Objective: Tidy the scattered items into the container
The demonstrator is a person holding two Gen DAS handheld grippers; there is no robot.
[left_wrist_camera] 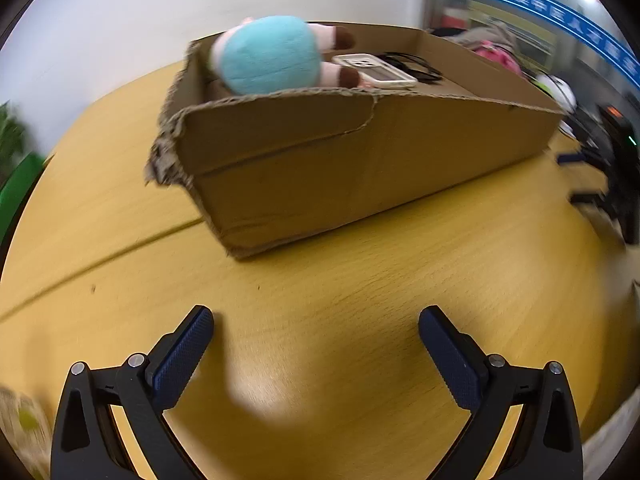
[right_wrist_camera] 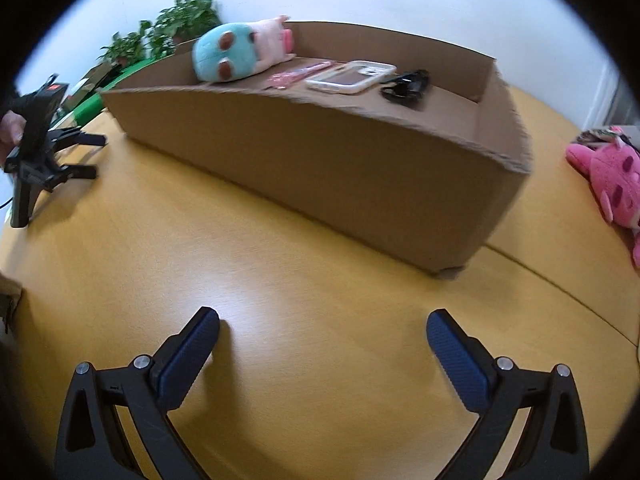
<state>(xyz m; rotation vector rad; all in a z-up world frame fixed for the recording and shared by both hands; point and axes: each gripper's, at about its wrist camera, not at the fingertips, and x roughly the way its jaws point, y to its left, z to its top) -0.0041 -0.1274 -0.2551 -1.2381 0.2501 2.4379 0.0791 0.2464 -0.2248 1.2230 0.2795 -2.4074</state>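
A brown cardboard box (left_wrist_camera: 320, 168) (right_wrist_camera: 320, 160) stands on the yellow wooden table. Inside lie a teal-and-pink plush pig (left_wrist_camera: 272, 56) (right_wrist_camera: 236, 50), a white phone (left_wrist_camera: 376, 70) (right_wrist_camera: 352, 76), a black cable (left_wrist_camera: 416, 66) (right_wrist_camera: 406, 84) and a pink packet (right_wrist_camera: 296, 74). A pink plush toy (right_wrist_camera: 612, 176) lies on the table right of the box. My left gripper (left_wrist_camera: 316, 332) is open and empty over the bare table in front of the box. My right gripper (right_wrist_camera: 323, 336) is open and empty, also short of the box.
The left gripper's black body (right_wrist_camera: 36, 152) shows at the left in the right wrist view, the right one (left_wrist_camera: 616, 160) at the right in the left wrist view. Potted plants (right_wrist_camera: 172, 24) stand behind the box. A table seam (left_wrist_camera: 100, 256) runs left of the box.
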